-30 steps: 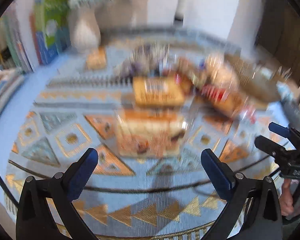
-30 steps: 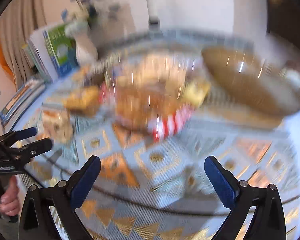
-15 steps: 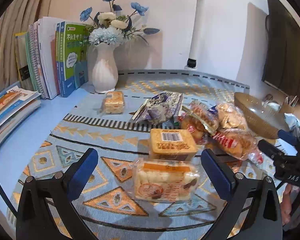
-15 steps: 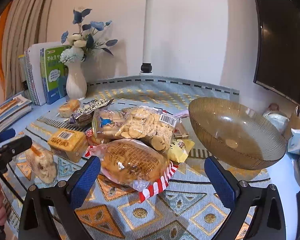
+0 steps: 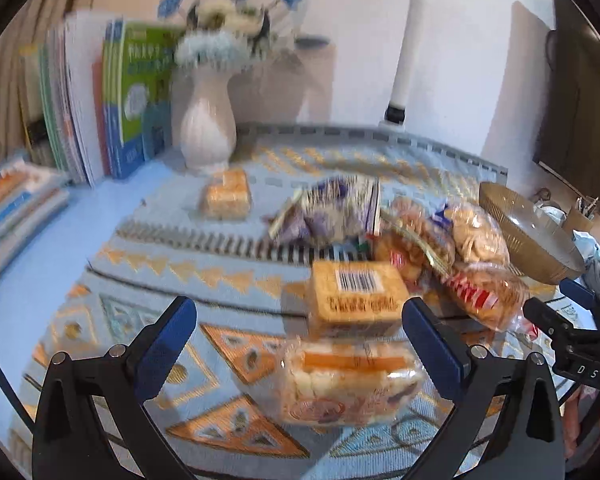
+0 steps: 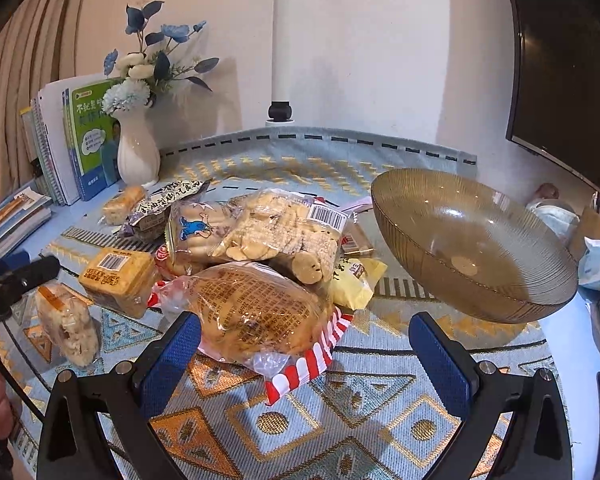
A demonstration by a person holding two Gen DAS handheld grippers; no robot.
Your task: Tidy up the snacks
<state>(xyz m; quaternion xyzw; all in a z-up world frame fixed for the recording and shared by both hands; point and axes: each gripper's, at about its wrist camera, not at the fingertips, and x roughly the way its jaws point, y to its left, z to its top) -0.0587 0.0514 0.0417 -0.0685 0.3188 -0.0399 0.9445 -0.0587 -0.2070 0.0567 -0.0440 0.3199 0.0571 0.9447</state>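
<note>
Several snack packs lie heaped on a patterned cloth. Closest to my left gripper (image 5: 299, 338), which is open and empty, is a clear pack of rice cakes (image 5: 348, 384), with an orange barcoded pack (image 5: 356, 300) behind it. My right gripper (image 6: 305, 354) is open too, hovering just in front of a bread bag with a red-striped edge (image 6: 256, 314). Behind that bag sit a biscuit bag (image 6: 276, 228) and a yellow packet (image 6: 354, 278). A brown ribbed glass bowl (image 6: 472, 276) stands empty to the right of the heap. The left gripper's tips (image 6: 20, 272) show at the right wrist view's left edge.
A white vase of blue flowers (image 6: 138, 156) and upright books (image 6: 80, 144) stand at the back left, with a white lamp pole (image 6: 280, 60) behind the cloth. A small orange pack (image 5: 226, 198) lies near the vase. A dark screen (image 6: 568, 80) hangs at right.
Both cameras tilted up from the cloth after the blur a second ago. Since half a second ago the left view has shifted and blurred a little; both grippers stay open.
</note>
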